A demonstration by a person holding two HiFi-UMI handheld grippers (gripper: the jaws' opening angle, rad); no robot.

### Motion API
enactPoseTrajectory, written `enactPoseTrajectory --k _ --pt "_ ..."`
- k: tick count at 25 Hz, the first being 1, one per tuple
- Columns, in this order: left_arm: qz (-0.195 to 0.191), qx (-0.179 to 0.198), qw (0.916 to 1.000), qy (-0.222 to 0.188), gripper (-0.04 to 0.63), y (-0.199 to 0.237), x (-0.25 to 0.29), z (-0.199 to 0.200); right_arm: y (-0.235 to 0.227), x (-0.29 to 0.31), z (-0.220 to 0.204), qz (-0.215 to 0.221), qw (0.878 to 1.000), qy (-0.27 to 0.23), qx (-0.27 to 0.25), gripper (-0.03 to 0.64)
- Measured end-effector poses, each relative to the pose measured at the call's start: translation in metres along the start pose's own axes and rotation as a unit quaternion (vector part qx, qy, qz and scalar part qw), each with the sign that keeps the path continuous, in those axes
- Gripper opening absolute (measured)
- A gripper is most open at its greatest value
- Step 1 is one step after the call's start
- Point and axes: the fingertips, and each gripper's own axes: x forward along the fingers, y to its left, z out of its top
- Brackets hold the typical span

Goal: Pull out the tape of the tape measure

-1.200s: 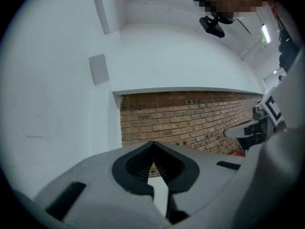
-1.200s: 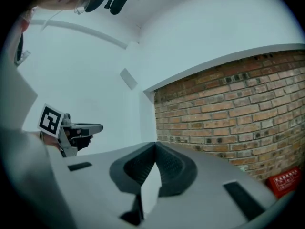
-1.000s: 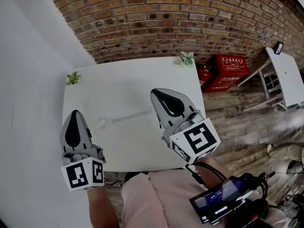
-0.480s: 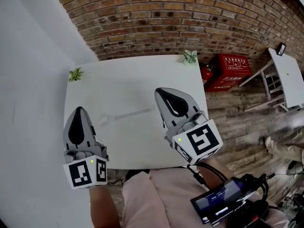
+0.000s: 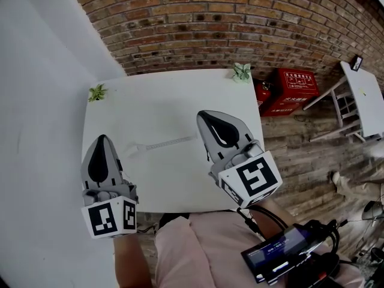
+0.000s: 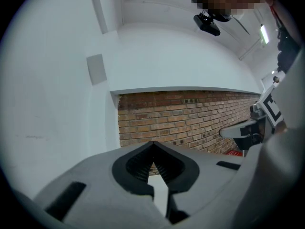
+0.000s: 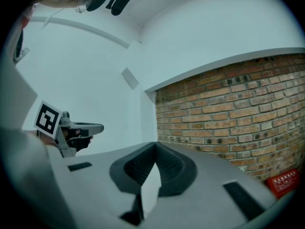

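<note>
Barely distinct tape measure [image 5: 161,143], white table [image 5: 171,98]

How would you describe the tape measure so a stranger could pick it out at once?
Start at the white table by the brick wall. The tape measure lies on it between the left gripper and the right gripper. Unlike the two green plants at the far corners, it is a thin pale strip with a small case at its left end.
</note>
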Motion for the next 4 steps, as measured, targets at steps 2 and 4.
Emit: enactPoseTrajectory --k 2,4 --pt "-0.001 0.0 1.0 0.001 0.003 -0.0007 0.0002 -0.0007 -0.0003 0.0002 -0.0004 0.0 1.0 0.001 -0.001 0.003" --pt "-0.002 -0.001 1.0 0.002 0.003 -0.0015 0.0007 -0.0013 -0.0009 0.0005 -0.0007 -0.001 1.0 0.001 -0.001 0.003"
